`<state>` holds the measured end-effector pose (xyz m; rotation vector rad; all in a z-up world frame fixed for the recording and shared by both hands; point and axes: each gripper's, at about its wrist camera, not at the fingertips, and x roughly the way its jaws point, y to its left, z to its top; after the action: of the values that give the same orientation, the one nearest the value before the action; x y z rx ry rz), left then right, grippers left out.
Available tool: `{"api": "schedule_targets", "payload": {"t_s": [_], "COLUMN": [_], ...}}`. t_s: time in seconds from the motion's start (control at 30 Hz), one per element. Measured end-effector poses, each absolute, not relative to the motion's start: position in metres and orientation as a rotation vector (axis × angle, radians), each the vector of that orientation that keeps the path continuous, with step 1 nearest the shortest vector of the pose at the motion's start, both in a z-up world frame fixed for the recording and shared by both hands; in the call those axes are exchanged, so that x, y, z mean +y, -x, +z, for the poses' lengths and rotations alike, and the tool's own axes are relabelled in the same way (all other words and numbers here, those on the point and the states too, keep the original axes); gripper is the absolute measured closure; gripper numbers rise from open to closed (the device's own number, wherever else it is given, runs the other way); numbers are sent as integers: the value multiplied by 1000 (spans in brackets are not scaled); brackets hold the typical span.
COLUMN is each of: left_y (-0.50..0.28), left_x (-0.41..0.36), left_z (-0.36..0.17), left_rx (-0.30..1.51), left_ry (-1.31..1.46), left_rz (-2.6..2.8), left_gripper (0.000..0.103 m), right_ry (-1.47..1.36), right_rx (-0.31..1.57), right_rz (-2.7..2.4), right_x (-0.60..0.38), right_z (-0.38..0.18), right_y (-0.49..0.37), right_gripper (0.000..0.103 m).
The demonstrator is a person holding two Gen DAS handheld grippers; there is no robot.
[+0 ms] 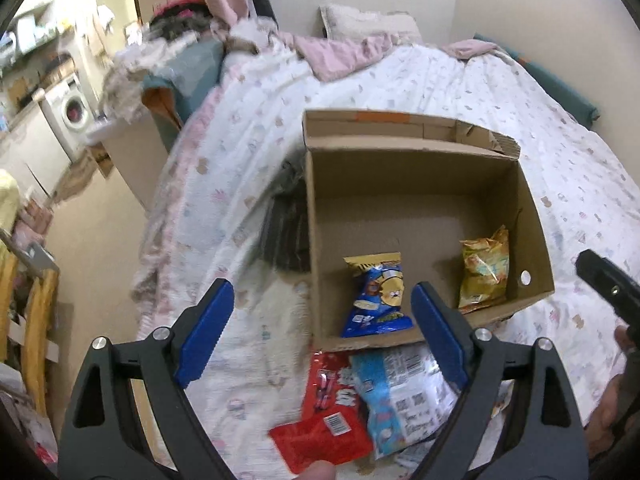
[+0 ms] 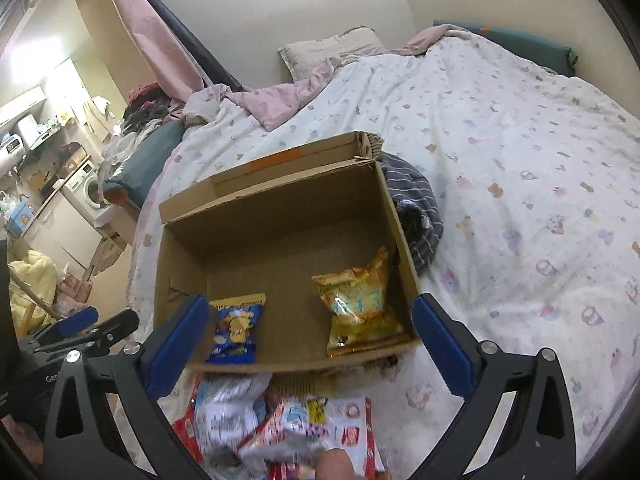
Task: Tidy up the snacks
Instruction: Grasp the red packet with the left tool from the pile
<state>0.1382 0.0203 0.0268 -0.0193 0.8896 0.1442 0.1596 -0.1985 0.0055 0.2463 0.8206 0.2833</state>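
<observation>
An open cardboard box (image 1: 536, 240) (image 2: 180, 264) stands on the bed. Inside it a blue snack bag (image 1: 378, 296) (image 2: 236, 328) lies near the front wall and a yellow snack bag (image 1: 484, 276) (image 2: 360, 304) leans in the right corner. Just in front of the box lie loose packets: a red one (image 1: 324, 424), a white-and-blue one (image 1: 400, 392) (image 2: 228, 404) and a pink-and-white one (image 2: 316, 424). My left gripper (image 1: 320, 296) hangs open over the box's front left corner, with nothing in it. My right gripper (image 2: 310, 308) is wide open above the front wall, nothing between its pads.
A dark striped cloth (image 2: 416, 216) (image 1: 286, 220) lies against the box. Pillow (image 2: 332, 52) and pink blanket (image 2: 280, 100) sit at the bed's head. The bed's edge drops to the floor on the left, where a washing machine (image 1: 72, 112) and wooden furniture (image 1: 36, 312) stand.
</observation>
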Motion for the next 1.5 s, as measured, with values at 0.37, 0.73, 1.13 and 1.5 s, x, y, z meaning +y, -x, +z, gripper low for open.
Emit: {"api": "schedule_targets", "payload": {"t_s": [0.37, 0.73, 1.13, 1.5], "left_y": [-94, -79, -94, -102], "left_x": [17, 42, 83, 68], "left_z": [27, 6, -93, -142], "left_rx": [881, 964, 1358, 1471], "left_ry": [5, 76, 454, 629], "left_rz": [93, 136, 200, 201], "left_gripper": [15, 15, 15, 11], "right_ry": [-181, -200, -230, -240], "right_rx": [711, 728, 819, 846], "right_rz": [289, 293, 273, 271], "right_x": [-206, -213, -215, -226], "right_z": [26, 19, 0, -7], "right_y": [-99, -72, -72, -73], "right_gripper": [0, 0, 0, 0]}}
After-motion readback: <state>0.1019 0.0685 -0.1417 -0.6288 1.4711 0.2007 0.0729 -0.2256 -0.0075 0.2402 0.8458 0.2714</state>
